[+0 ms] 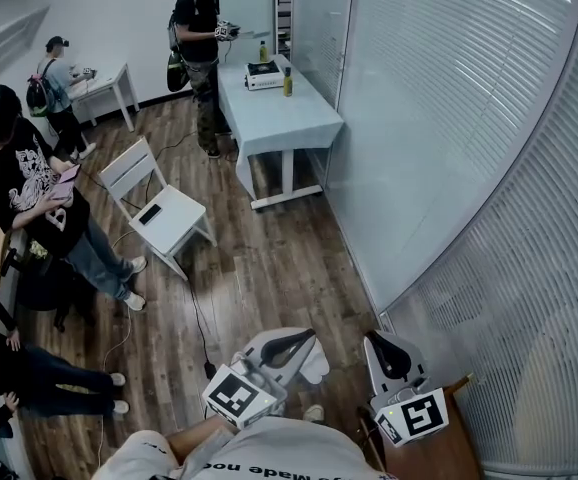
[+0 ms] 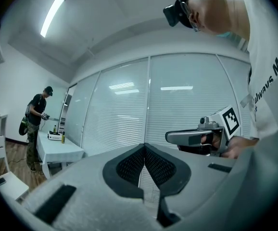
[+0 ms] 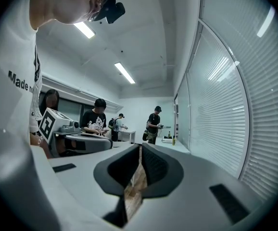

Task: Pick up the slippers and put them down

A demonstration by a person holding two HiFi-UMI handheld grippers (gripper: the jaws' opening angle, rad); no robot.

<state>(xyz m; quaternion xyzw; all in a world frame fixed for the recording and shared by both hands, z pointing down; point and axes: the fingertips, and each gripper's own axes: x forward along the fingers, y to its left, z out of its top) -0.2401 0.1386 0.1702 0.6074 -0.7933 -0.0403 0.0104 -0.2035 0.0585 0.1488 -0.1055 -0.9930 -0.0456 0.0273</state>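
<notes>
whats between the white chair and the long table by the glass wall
Only wooden floor, with nothing standing on it, separates the white chair from the long table; the head view shows this.

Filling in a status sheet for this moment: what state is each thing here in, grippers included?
left gripper, shut, nothing between the jaws
right gripper, shut, nothing between the jaws
white chair, upright, dark flat thing on its seat
nearer bottle, upright on the table
blinds, lowered
ceiling light, on
</notes>
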